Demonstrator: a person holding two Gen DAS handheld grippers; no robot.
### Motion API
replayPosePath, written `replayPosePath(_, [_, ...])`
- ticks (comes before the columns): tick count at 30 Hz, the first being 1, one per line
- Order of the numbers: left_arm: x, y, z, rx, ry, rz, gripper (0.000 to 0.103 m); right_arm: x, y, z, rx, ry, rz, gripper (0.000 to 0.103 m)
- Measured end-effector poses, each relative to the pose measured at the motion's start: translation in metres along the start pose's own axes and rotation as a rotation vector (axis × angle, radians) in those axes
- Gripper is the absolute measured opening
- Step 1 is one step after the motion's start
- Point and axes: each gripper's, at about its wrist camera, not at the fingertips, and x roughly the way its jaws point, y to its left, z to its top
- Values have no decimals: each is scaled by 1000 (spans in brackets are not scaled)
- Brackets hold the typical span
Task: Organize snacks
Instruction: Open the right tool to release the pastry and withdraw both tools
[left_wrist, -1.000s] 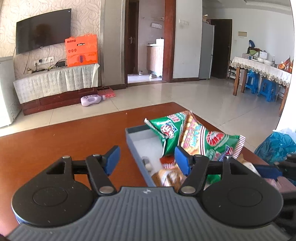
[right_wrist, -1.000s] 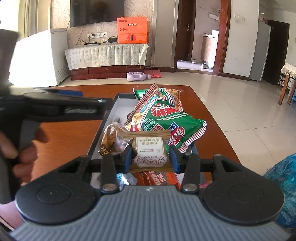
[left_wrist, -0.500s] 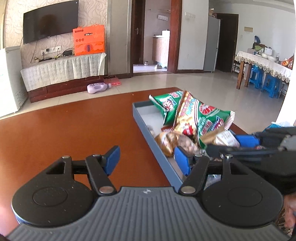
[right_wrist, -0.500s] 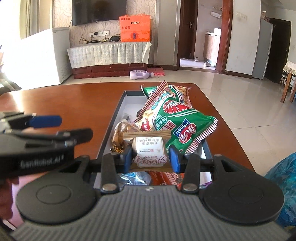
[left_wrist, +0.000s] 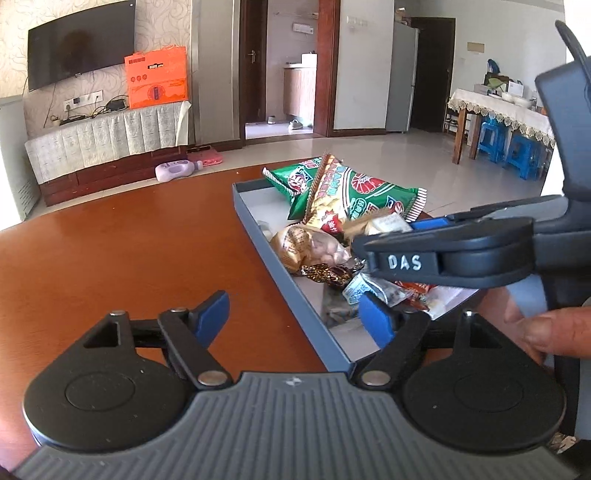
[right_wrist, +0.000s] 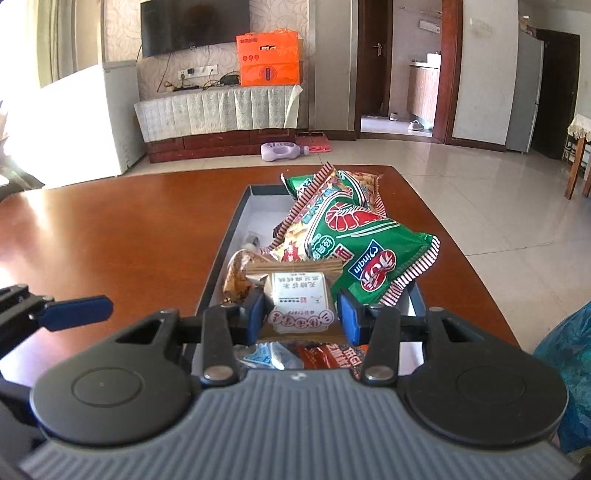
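Snacks fill a grey tray (right_wrist: 221, 254) on the brown table (right_wrist: 122, 229). Right tongs (right_wrist: 301, 315) pinch a small white-labelled snack packet (right_wrist: 300, 301) above the tray's near end, beside a green chip bag (right_wrist: 354, 243). Left tongs (left_wrist: 295, 317) gape empty, straddling the tray's near left wall.

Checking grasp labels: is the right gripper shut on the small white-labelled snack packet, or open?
Shut on it. In the right wrist view, the right gripper has both blue pads against the small white-labelled snack packet, held above the grey rectangular tray.
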Motion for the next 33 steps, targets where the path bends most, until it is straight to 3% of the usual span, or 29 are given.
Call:
replayPosePath(1, [0,-2,0,-4,1,0,86,-1,0,-1,1,-2,2,53])
replayPosePath(3, [-2,-3,0,-11,3,-3,89,-3,0,-1,-2,-13,0,73])
replayPosePath(4, [-3,-4,0,-12,0,-3,91,-4,0,-2,-5,-21,1,75])
replayPosePath(9, [-9,-10,3,18,8,31,95,-21,2,-1,13,-80,-8,75])
replayPosePath(15, [-16,-28,9,85,-20,109,100,-78,6,-7,77,-174,-99,75])
replayPosePath(19, [-24,-40,9,86,-39,108,101,-116,0,-17,141,-145,-208,75])
replayPosePath(22, [-34,-45,7,68,-53,105,101,-137,-6,-32,162,-114,-261,81])
replayPosePath(29, [-68,-62,0,84,-150,163,101,-164,-16,-70,233,-103,-319,81])
replayPosePath(33, [-78,-60,1,55,-109,103,101,-172,-18,-83,254,-110,-327,81])
